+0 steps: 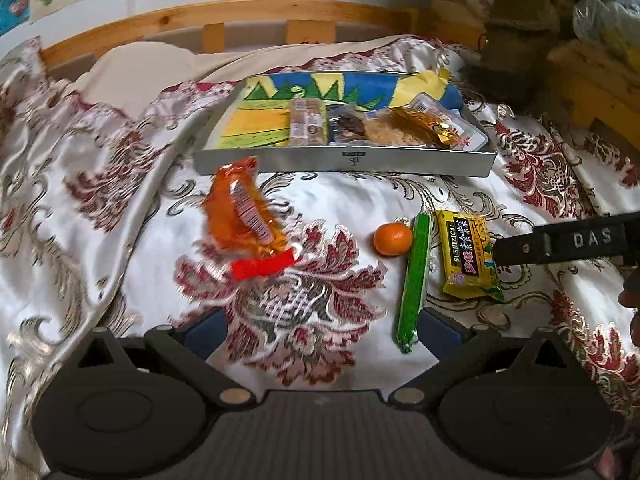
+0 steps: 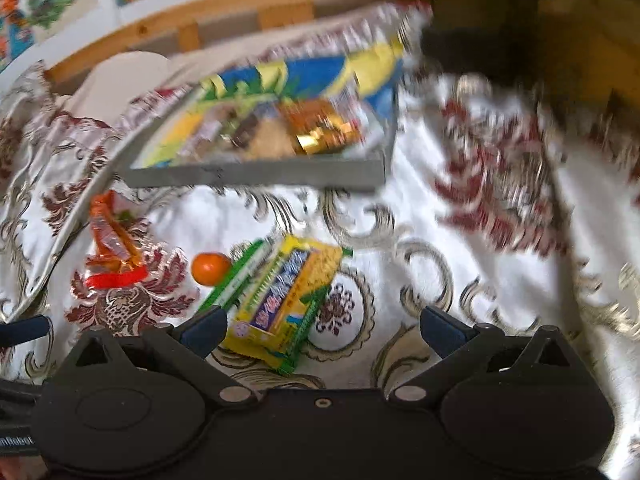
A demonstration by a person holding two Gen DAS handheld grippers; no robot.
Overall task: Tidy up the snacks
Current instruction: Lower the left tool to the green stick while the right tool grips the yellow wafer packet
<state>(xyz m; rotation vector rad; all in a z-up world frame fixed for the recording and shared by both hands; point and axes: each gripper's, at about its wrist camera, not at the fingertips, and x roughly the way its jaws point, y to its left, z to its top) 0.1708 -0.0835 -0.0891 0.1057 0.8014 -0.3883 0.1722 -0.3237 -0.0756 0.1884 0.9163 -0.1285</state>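
A grey tray (image 1: pixel 344 160) with a colourful liner lies on the patterned bedspread and holds several wrapped snacks (image 1: pixel 424 126). In front of it lie an orange packet (image 1: pixel 244 216), a small orange fruit (image 1: pixel 393 239), a green stick snack (image 1: pixel 416 276) and a yellow packet (image 1: pixel 468 256). My left gripper (image 1: pixel 320 330) is open above the bedspread, between the orange packet and the green stick. My right gripper (image 2: pixel 322 330) is open just over the yellow packet (image 2: pixel 284 300); its view is blurred. The right gripper's finger (image 1: pixel 560 244) shows beside the yellow packet.
A wooden bed rail (image 1: pixel 248 20) runs behind the tray, with pictures on the wall above. Wooden furniture and a brown garment (image 1: pixel 520 20) stand at the far right. The bedspread (image 1: pixel 100 200) is wrinkled on the left.
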